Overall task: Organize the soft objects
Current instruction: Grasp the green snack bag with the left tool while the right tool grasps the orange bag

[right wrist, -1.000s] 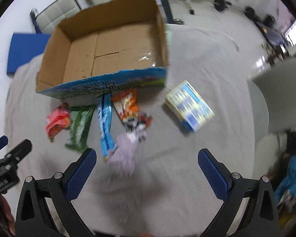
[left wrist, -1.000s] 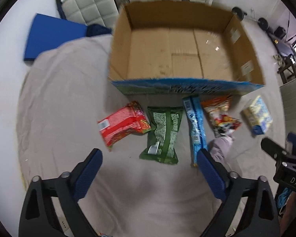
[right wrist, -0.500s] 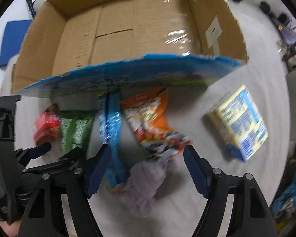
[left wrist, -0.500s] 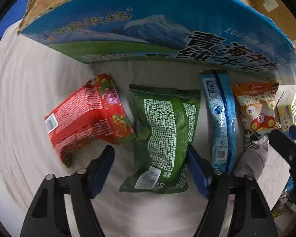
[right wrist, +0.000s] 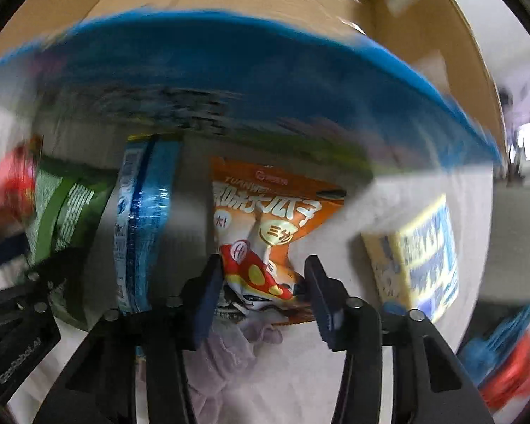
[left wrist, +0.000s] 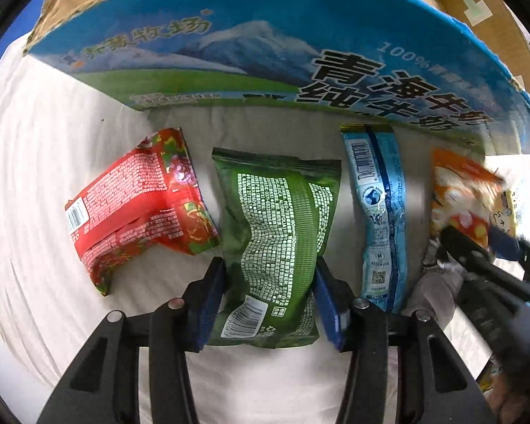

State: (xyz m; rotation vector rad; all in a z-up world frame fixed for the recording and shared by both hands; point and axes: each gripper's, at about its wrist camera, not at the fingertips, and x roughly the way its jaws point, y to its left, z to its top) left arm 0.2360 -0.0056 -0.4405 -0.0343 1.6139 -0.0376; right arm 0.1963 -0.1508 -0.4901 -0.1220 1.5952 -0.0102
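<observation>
My left gripper is shut on the lower part of the green snack bag, which lies on the pale cloth. A red bag lies to its left, a long blue packet to its right. My right gripper straddles the lower end of the orange snack bag, pads close to its sides; the view is blurred, so contact is unclear. A lilac soft cloth lies under that bag's near end. The cardboard box with the blue printed front stands just behind the row.
A yellow-and-blue tissue pack lies to the right of the orange bag. The box's front wall leans over the packets. The other gripper shows at the right edge of the left wrist view.
Both grippers have dropped toward the row and narrowed. The left jaws have closed onto the green bag. The right jaws have closed in around the orange bag.
</observation>
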